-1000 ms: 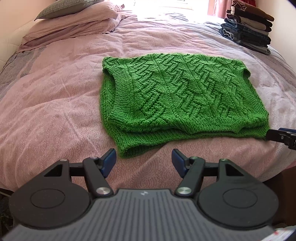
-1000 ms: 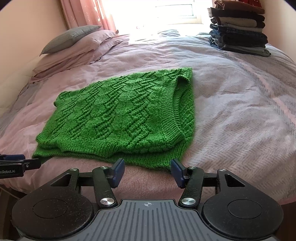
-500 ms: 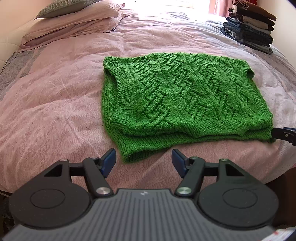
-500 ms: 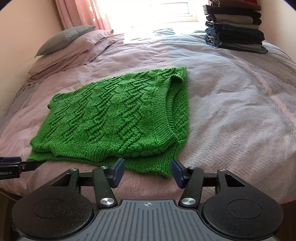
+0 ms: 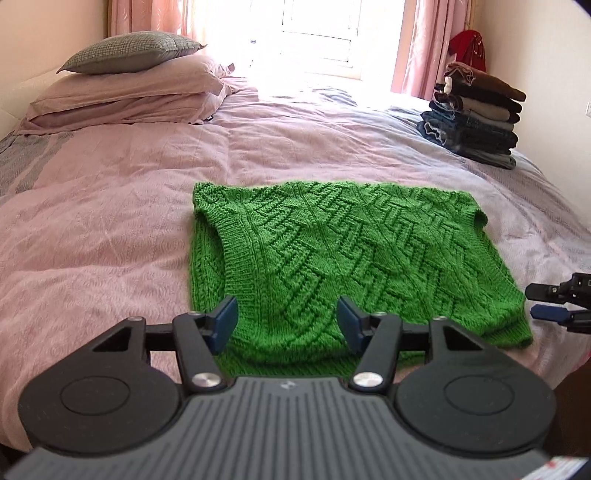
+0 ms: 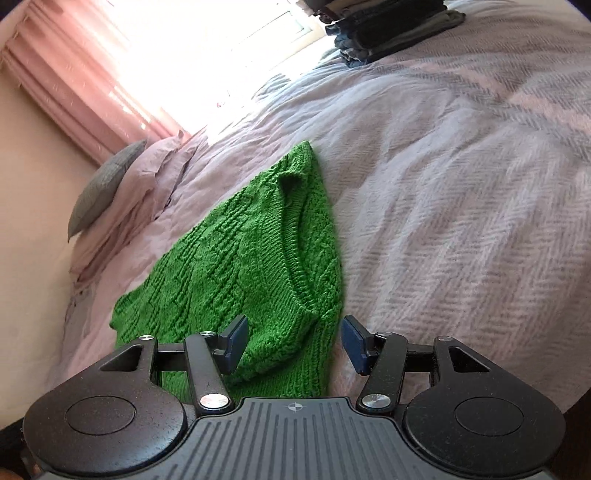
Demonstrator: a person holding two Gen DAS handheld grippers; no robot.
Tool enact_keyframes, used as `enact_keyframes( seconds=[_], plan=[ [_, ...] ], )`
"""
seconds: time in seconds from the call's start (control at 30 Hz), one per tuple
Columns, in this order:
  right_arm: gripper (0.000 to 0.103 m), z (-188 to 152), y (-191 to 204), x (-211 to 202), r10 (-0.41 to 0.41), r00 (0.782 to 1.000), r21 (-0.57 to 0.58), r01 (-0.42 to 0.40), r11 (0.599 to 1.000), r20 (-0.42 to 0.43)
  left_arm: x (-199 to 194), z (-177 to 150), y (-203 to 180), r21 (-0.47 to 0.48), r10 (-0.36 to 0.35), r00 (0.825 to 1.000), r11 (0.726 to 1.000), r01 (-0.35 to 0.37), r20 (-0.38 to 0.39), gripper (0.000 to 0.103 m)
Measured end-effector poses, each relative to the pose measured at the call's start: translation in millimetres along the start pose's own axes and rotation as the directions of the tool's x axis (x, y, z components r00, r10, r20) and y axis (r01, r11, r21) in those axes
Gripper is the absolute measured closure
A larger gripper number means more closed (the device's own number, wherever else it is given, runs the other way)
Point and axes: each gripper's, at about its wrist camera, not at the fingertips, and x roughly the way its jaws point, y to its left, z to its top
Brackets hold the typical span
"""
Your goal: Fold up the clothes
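Observation:
A green cable-knit sweater [image 5: 332, 258] lies folded in half on the pink bedspread [image 5: 92, 240], its armhole at the left end. My left gripper [image 5: 288, 317] hovers over the sweater's near left edge. Its jaws are closing, with the knit between them but not pressed by the pads. My right gripper [image 6: 294, 332] is tilted over the near corner of the sweater [image 6: 240, 277] and stands open, the knit edge between its fingers and untouched. The right gripper [image 5: 554, 302] also shows at the right edge of the left wrist view, just off the sweater's right end.
A stack of folded dark clothes [image 5: 476, 122] sits at the far right of the bed by the wall. Pink pillows [image 5: 125, 99] with a grey cushion [image 5: 129, 51] on top lie at the far left. A bright window [image 5: 317, 33] with pink curtains is behind.
Both grippers have moved forward until the sweater's near edge lies between their fingers. The right gripper has rolled, tilting its view. The left jaws have narrowed a little.

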Motion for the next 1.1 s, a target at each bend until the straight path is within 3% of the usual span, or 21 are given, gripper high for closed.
enact_keyframes(
  seconds=[0.07,0.13,0.23,0.33,0.5,0.57,0.63,0.83,0.97,1.03,1.1],
  plan=[
    [0.051,0.4,-2.6,4.2,-0.009,1.000,-0.005,0.009,1.000,0.002,12.9,-3.3,4.2,-0.007,-0.008,1.000,1.000,0.008,-0.012,0.053],
    [0.051,-0.2,-5.9,10.6,-0.005,1.000,-0.011,0.005,1.000,-0.001,31.2,-10.6,9.4,-0.025,0.001,0.996,1.000,-0.004,-0.084,0.056],
    [0.051,0.1,-14.1,20.3,0.013,1.000,0.017,-0.013,1.000,-0.010,34.2,-15.1,14.5,-0.043,-0.013,0.997,0.999,0.010,-0.076,0.057],
    [0.051,0.5,-25.0,24.3,0.107,0.994,0.074,-0.106,0.992,0.000,30.9,-11.0,22.0,-0.067,-0.048,0.997,0.997,0.043,-0.065,0.058],
    [0.051,-3.6,-42.2,37.2,0.256,0.967,0.173,-0.253,0.952,0.006,35.1,-10.8,34.3,-0.128,-0.092,0.993,0.988,0.082,-0.069,0.062],
    [0.054,-5.0,-42.6,40.9,0.272,0.962,0.186,-0.270,0.945,0.017,35.8,-11.0,33.7,-0.131,-0.096,0.993,0.988,0.086,-0.066,0.062],
    [0.069,-4.3,-40.9,45.0,0.266,0.964,0.196,-0.264,0.944,0.014,36.6,-12.1,32.5,-0.116,-0.094,0.993,0.989,0.087,-0.064,0.062],
    [0.087,3.9,-20.6,53.9,0.127,0.992,0.184,-0.122,0.975,-0.013,35.9,-13.4,34.0,-0.110,-0.101,0.993,0.989,0.094,-0.056,0.062],
    [0.088,12.2,25.8,51.8,-0.087,0.994,-0.005,0.087,0.996,-0.073,29.9,-11.3,44.1,-0.148,-0.118,0.992,0.983,0.110,-0.046,0.064],
    [0.088,15.6,59.1,50.8,-0.214,0.973,-0.147,0.200,0.969,-0.083,22.7,-9.4,53.1,-0.165,-0.104,0.994,0.981,0.098,-0.027,0.063],
    [0.088,14.2,102.0,46.0,-0.301,0.953,-0.308,0.280,0.909,-0.022,14.6,-9.6,65.3,-0.182,-0.062,0.998,0.982,0.059,-0.014,0.063]
  ],
)
